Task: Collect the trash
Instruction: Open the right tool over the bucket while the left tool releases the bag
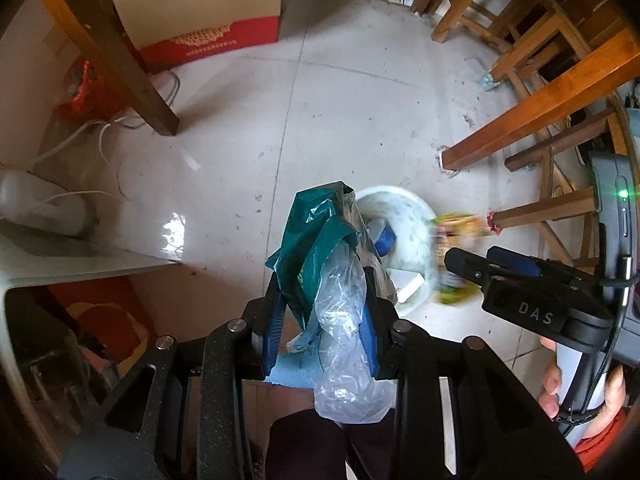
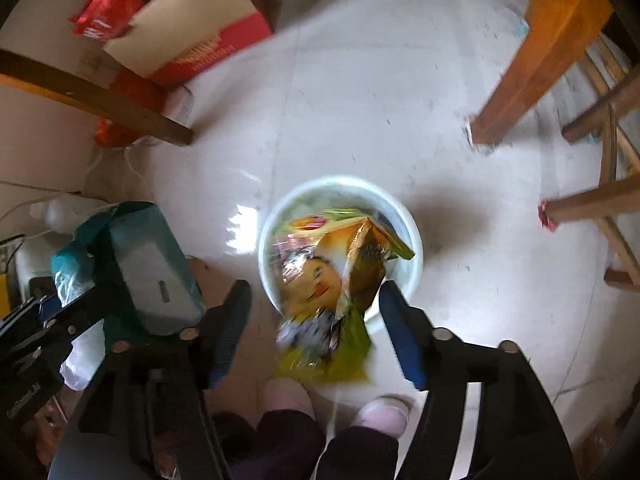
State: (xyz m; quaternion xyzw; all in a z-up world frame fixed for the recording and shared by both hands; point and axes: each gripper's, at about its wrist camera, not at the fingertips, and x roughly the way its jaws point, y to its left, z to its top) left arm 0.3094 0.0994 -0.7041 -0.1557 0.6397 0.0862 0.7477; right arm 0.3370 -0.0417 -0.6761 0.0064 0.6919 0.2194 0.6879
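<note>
Bin: round white plastic trash bin point(image 2: 412, 236) stands on the pale tiled floor point(image 2: 360, 92), between the wooden chair legs, directly under both claws.
Right gripper point(image 2: 316, 320): jaws stand well apart, clear of the wrapper; nothing is clamped.
Wrapper: crumpled yellow-and-green foil snack wrapper point(image 2: 332, 276) hangs blurred between the blue pads, half over the bin's near rim, long axis running from claw to bin.
Left gripper point(image 1: 320, 320): pads pressed together on a bundle of teal plastic bag and clear film point(image 1: 320, 264).
Key relation: the bundle sits just beside the bin's left rim, not over the mouth; the left hand likely needs a short shift rightward before letting go.
</note>
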